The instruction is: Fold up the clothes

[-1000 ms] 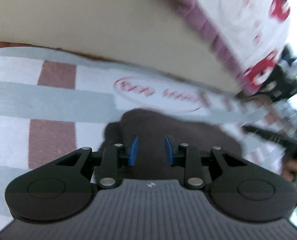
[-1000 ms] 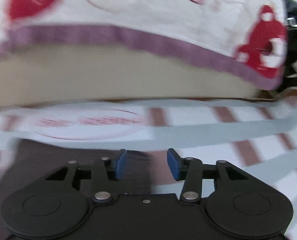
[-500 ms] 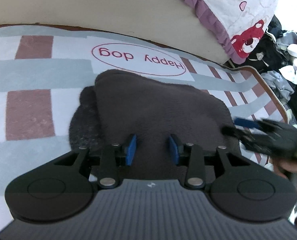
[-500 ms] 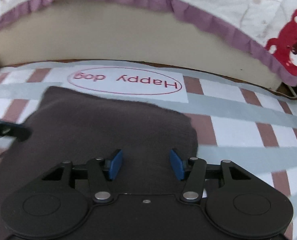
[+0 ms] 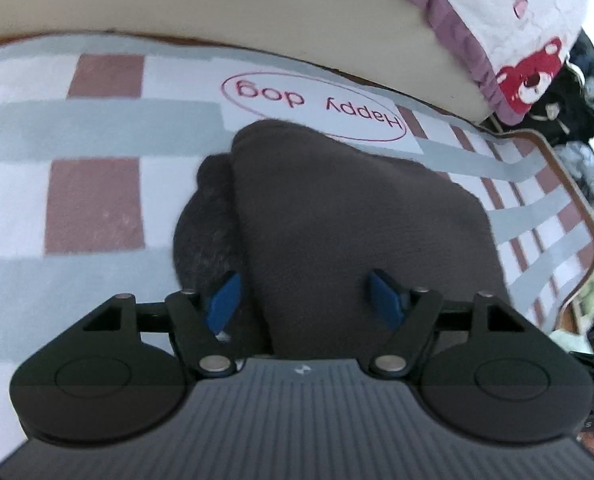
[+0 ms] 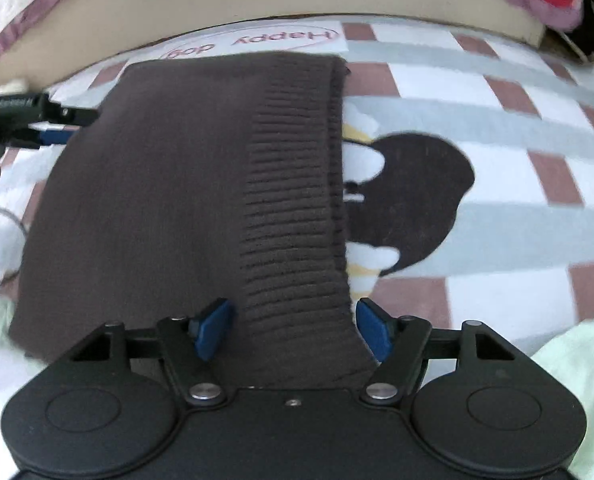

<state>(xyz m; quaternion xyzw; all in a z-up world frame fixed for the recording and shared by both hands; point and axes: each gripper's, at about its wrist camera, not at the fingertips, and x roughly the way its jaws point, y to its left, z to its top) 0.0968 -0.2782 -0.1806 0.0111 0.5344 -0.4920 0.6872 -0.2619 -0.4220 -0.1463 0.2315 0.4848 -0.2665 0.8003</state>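
Both grippers have spread their blue fingers since half a second ago. The left gripper point(image 5: 303, 300) had its fingers fairly close over the sweater; now they stand wide apart, with the cloth lying loose between them and nothing pinched. The right gripper point(image 6: 293, 328) likewise stands with fingers apart, straddling the ribbed hem at its 6 o'clock.

The brown sweater point(image 6: 185, 184) now lies as a flat, squarish packet on the rug point(image 6: 517, 240). In the right view the ribbed band runs from 6 toward 12 o'clock down its right edge. In the left view a fuzzier layer point(image 5: 205, 220) pokes out from under the top ply at 10 o'clock. My read: a fold has just been laid down and let go, and whether another fold is due I can't say from here.

Count:
- One sweater.
- Two grippers.
- One checked rug, with one "Happy dog" oval point(image 5: 317, 108) at 12 o'clock beyond the sweater and one cartoon dog print point(image 6: 409, 200) at 2 o'clock.
- One bed point(image 5: 257, 8) with one bear quilt point(image 5: 537, 20) behind it.
- A jumble of other clothes point(image 5: 585, 168) at 3 o'clock, too tangled to count.
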